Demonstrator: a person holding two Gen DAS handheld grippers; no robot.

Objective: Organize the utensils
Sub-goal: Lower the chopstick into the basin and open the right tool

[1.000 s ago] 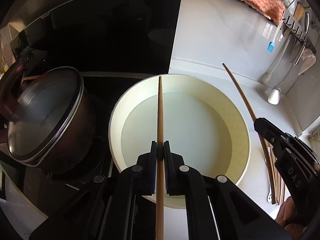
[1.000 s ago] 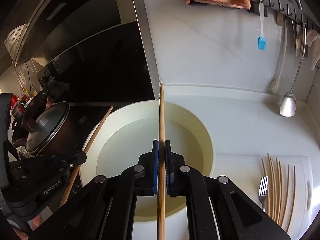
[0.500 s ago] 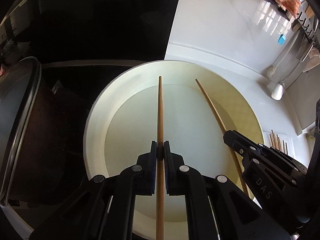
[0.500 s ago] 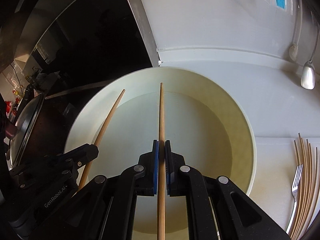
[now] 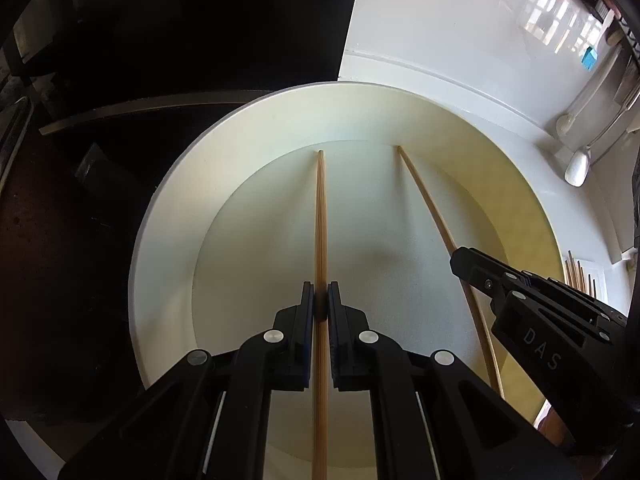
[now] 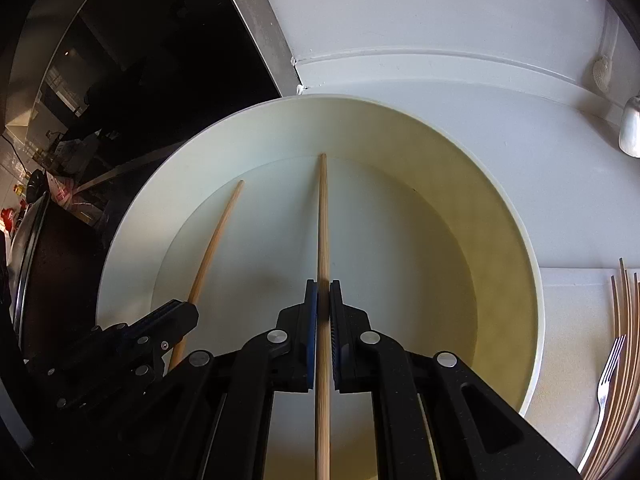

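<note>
The left gripper (image 5: 321,300) is closed nearly all the way, its two fingers (image 5: 306,320) pinching a wooden chopstick (image 5: 321,220) that runs straight out ahead of it and back under its body. The chopstick's far tip sits low inside a wide cream basin (image 5: 168,208), close to where the flat bottom meets the far wall; whether it touches the bottom cannot be told.

The right gripper (image 6: 323,300) is likewise clamped tight on a second chopstick (image 6: 322,220), which also points ahead and down into the same basin, with its tip near the far edge of the bottom.

From the left gripper's view, the right gripper (image 5: 520,292) stands just to its right over the basin, its chopstick (image 5: 424,196) slanting beside the first, the two apart. From the right gripper's view, the left gripper (image 6: 160,324) is just to its left with its chopstick (image 6: 216,240).

To the right of the right gripper, on the white bench (image 6: 440,80) beside the basin, lie a bundle of chopsticks (image 6: 624,320) and a fork (image 6: 608,368). To the left of both grippers is a dark stove (image 5: 80,240).
</note>
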